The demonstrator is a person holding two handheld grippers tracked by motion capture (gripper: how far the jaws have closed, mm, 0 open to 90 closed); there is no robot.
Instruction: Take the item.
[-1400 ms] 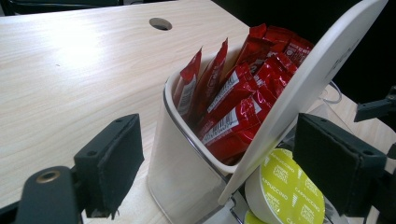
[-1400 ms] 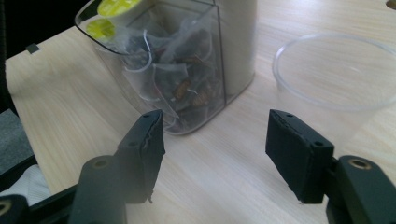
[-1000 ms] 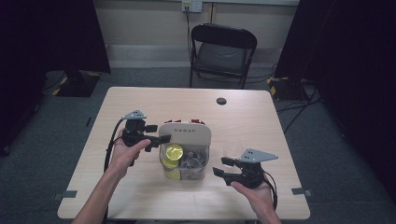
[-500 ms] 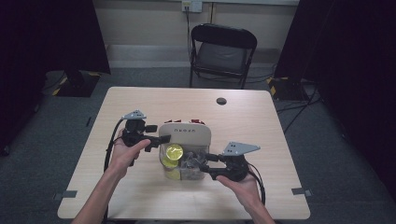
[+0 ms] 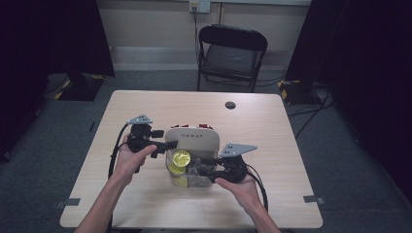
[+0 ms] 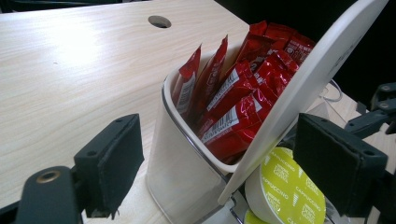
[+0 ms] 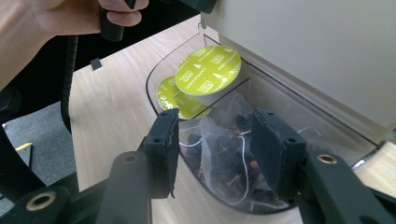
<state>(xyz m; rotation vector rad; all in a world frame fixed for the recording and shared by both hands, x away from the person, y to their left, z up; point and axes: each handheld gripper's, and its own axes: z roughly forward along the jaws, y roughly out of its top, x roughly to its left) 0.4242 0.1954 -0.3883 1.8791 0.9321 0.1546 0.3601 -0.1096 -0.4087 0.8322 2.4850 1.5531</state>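
A clear compartmented container [image 5: 190, 182] stands mid-table with its white lid [image 5: 193, 141] tilted up. Red sachets [image 6: 238, 102] fill the back compartment, yellow-green capsules [image 7: 208, 70] the left one, tea bags [image 7: 224, 172] the front one. My left gripper [image 5: 165, 147] reaches the lid's left edge. In the left gripper view the lid [image 6: 317, 70] runs between the jaws and leans by the right pad, while the left pad stands clear. My right gripper [image 7: 217, 144] is open over the tea bags. Its jaws have just been closing, with a tea bag between them untouched.
The wooden table [image 5: 272, 126] has a dark round hole [image 5: 230, 105] near its far edge. A black folding chair [image 5: 232, 53] stands behind the table. Cables trail from both grippers toward the near edge.
My right gripper has moved left from the table's right side to the container's front compartment. The left gripper and the raised lid have stayed put.
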